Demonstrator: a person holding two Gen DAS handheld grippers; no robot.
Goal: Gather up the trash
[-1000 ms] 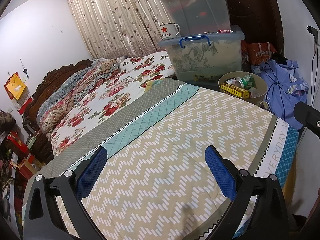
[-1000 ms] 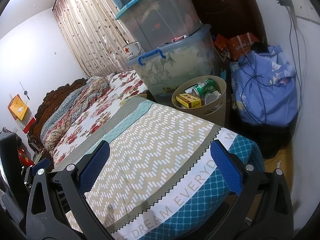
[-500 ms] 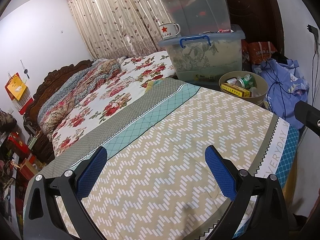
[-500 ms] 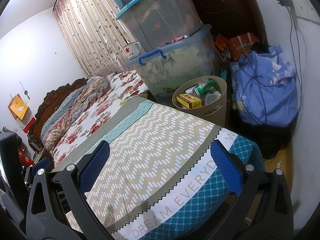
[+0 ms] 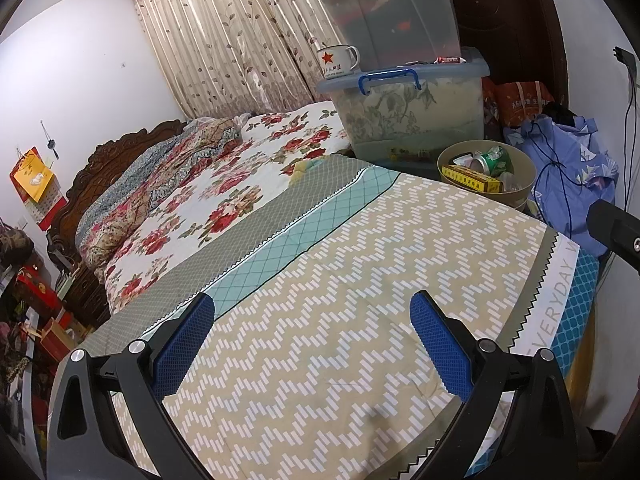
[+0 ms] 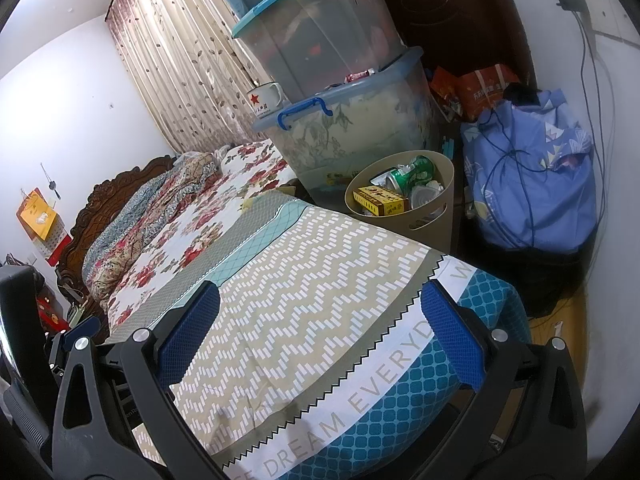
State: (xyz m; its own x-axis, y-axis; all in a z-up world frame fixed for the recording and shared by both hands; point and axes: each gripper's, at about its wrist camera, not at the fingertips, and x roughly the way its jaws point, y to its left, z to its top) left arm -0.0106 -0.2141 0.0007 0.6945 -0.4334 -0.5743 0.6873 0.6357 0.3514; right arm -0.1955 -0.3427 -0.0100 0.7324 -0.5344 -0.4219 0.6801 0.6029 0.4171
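A beige round bin stands on the floor past the bed's far corner. It holds a yellow box, a green can and other trash. My left gripper is open and empty above the zigzag bedspread. My right gripper is open and empty above the bed's foot corner. Part of the right gripper shows at the right edge of the left wrist view.
Stacked clear storage boxes with a star-marked enamel mug stand behind the bin. A blue cloth bundle with cables sits right of the bin. A floral quilt covers the bed's head end.
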